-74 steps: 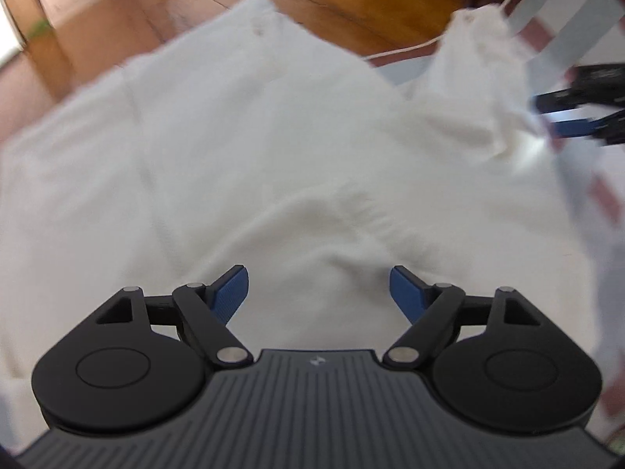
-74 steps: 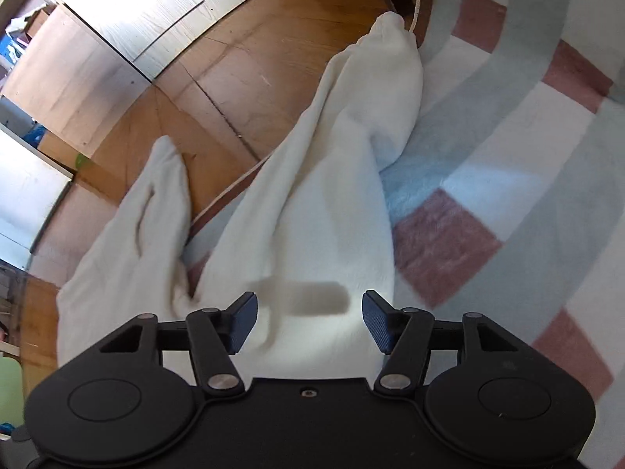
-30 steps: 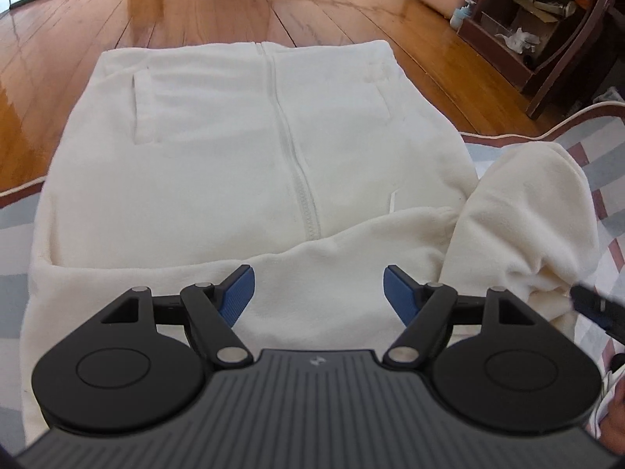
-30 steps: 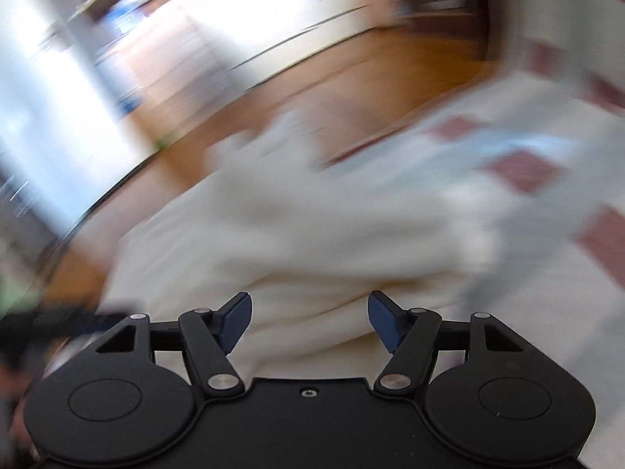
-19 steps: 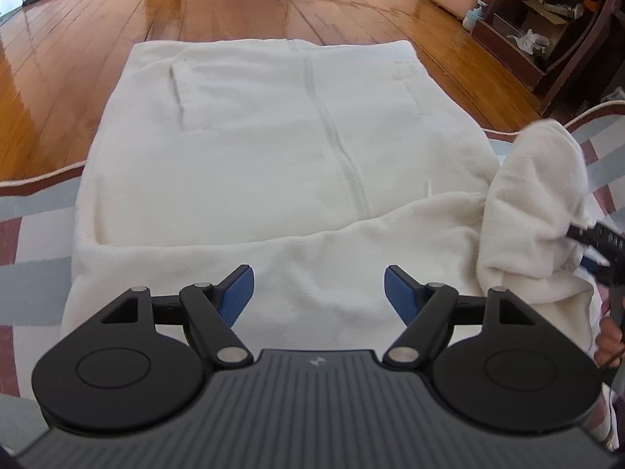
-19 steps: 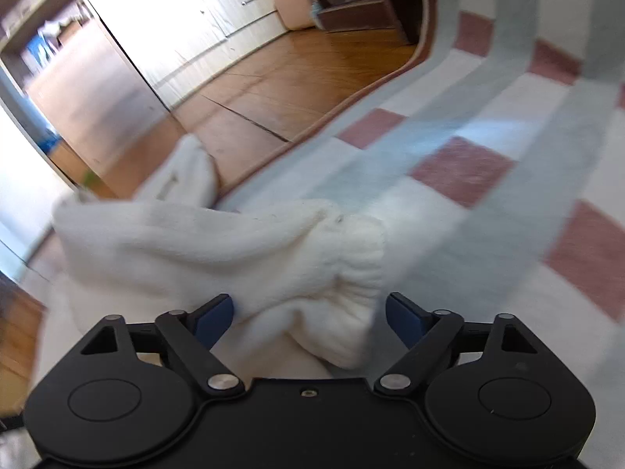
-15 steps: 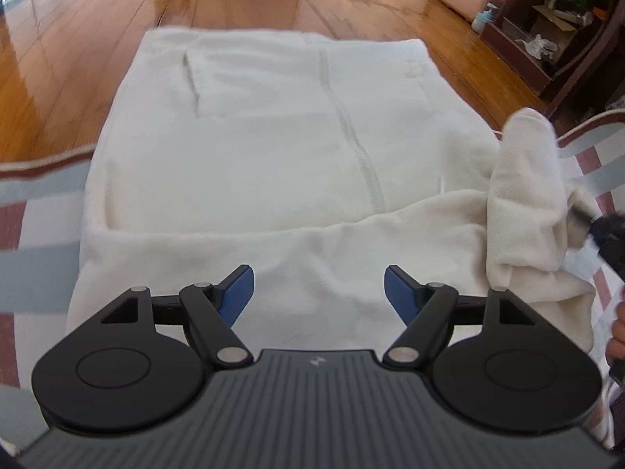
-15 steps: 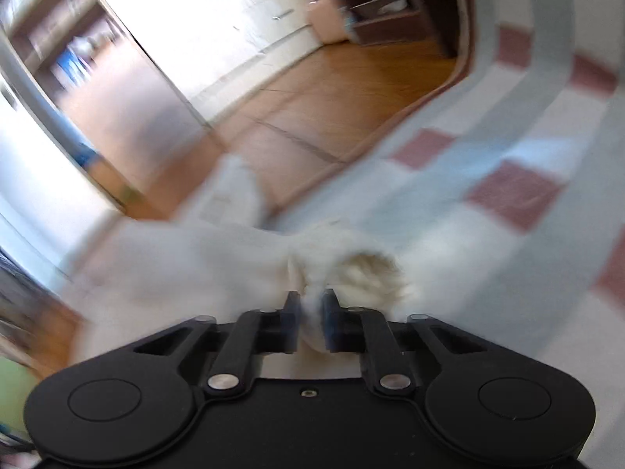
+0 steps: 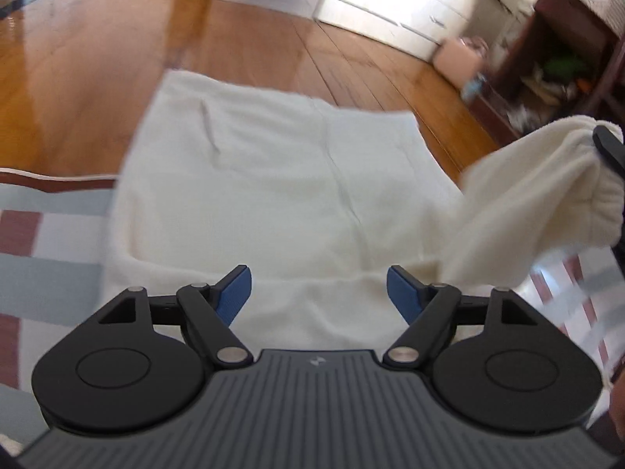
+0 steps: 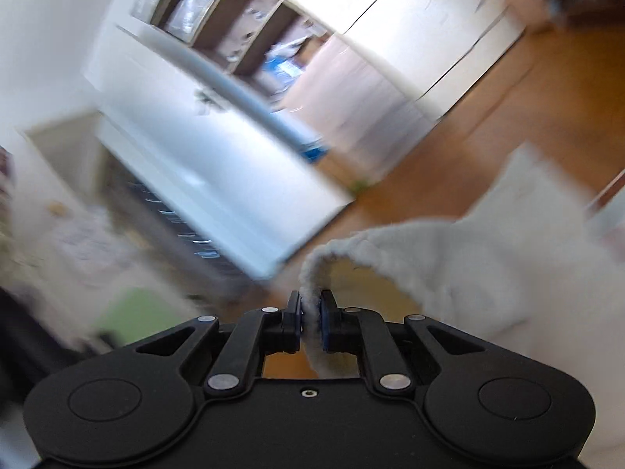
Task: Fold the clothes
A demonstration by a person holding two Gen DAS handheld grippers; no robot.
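Observation:
A white fleece zip jacket (image 9: 273,179) lies flat, partly on the wooden floor and partly on a striped rug, its zip running up the middle. My left gripper (image 9: 318,289) is open and empty, hovering just above the jacket's near folded edge. My right gripper (image 10: 310,318) is shut on the cuff of the jacket's right sleeve (image 10: 449,269) and holds it lifted in the air. In the left wrist view the raised sleeve (image 9: 547,187) hangs at the right, with the right gripper's black edge (image 9: 609,148) at its cuff.
A checked rug (image 9: 43,258) in grey, white and dark red lies under the jacket's near part. Wooden floor (image 9: 117,58) stretches beyond. A dark shelf unit (image 9: 554,58) with clutter and a pink bag (image 9: 461,58) stand at the far right. White cabinets line the back.
My right gripper closed on the sleeve cuff and lifted it up and over toward the jacket's body. My left gripper stayed open near the near edge, tilting up slightly.

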